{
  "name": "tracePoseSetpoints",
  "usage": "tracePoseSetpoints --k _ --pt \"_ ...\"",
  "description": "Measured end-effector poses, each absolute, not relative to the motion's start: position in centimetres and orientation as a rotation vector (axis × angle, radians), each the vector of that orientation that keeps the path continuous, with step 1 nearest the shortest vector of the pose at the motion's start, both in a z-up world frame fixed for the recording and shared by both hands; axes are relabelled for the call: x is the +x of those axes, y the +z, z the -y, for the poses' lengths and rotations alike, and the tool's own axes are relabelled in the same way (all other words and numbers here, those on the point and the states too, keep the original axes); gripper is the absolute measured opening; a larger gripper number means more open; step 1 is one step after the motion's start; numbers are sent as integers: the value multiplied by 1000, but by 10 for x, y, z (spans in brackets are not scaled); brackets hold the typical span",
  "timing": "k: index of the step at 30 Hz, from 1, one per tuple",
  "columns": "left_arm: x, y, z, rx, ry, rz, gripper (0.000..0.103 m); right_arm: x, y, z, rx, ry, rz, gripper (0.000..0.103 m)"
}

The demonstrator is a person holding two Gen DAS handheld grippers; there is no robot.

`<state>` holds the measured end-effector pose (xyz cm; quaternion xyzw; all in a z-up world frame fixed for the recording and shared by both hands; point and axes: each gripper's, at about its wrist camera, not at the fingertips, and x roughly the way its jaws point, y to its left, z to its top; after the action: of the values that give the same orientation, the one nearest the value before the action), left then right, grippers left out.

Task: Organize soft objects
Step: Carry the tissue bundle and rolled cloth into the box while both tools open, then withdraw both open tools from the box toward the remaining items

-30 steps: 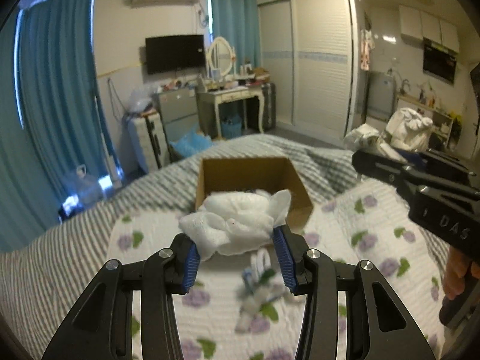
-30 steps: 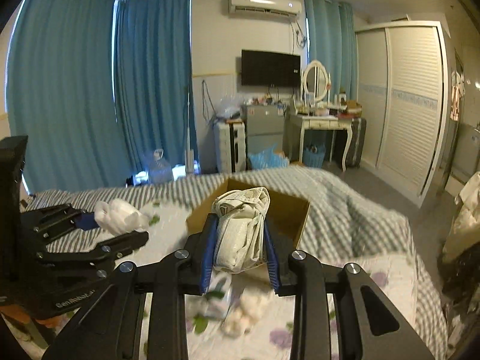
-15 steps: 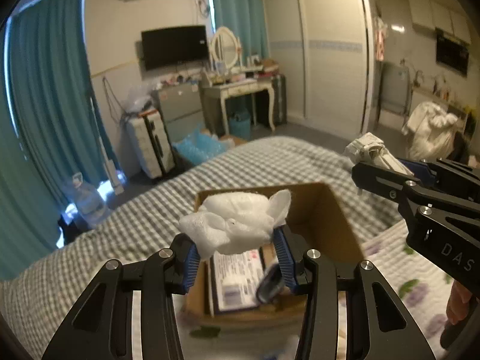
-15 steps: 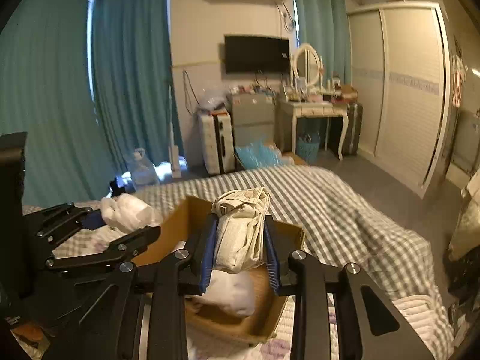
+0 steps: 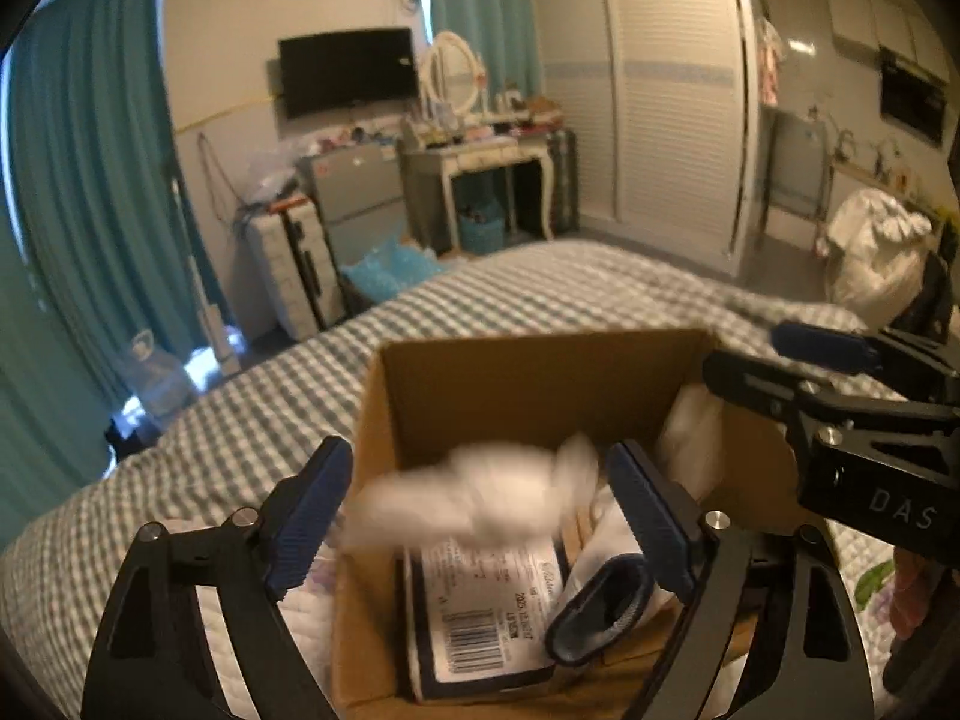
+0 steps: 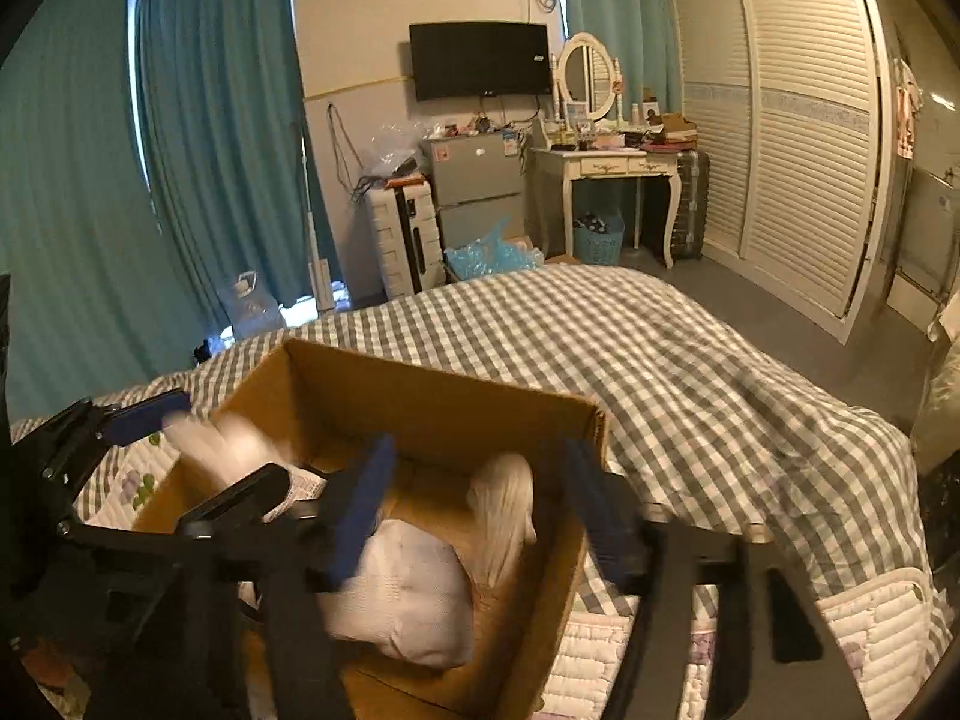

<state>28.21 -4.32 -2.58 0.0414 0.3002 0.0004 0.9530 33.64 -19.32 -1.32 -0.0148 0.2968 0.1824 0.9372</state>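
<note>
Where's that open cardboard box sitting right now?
The cardboard box sits on the checked bedspread, right under both grippers, and in the left wrist view it fills the lower middle of the picture.

You can read "DAS" in pale letters on the black body of your right gripper (image 5: 900, 516), seen from the left wrist. The white label (image 5: 492, 606) on the dark package in the cardboard box (image 5: 540, 384) carries a barcode and small print too blurred to read.
</note>
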Motion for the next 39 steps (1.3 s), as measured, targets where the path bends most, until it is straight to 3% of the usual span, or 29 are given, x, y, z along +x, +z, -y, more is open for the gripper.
tracePoseSetpoints --k 10,12,15,20,27,39 --pt "208 72 33 51 39 -515 88 258 97 219 -37 310 -483 68" --pt "183 99 33 49 41 -475 89 232 124 226 -42 303 -447 74" --pt "144 127 35 56 51 -423 97 196 151 232 -55 298 -411 83" --pt "92 146 40 79 60 -373 98 139 175 234 -90 317 -384 94" --pt "58 108 43 95 73 -424 98 95 141 243 -97 368 -450 94" --pt "78 -33 48 -4 113 -665 97 117 -23 232 -158 429 -735 94"
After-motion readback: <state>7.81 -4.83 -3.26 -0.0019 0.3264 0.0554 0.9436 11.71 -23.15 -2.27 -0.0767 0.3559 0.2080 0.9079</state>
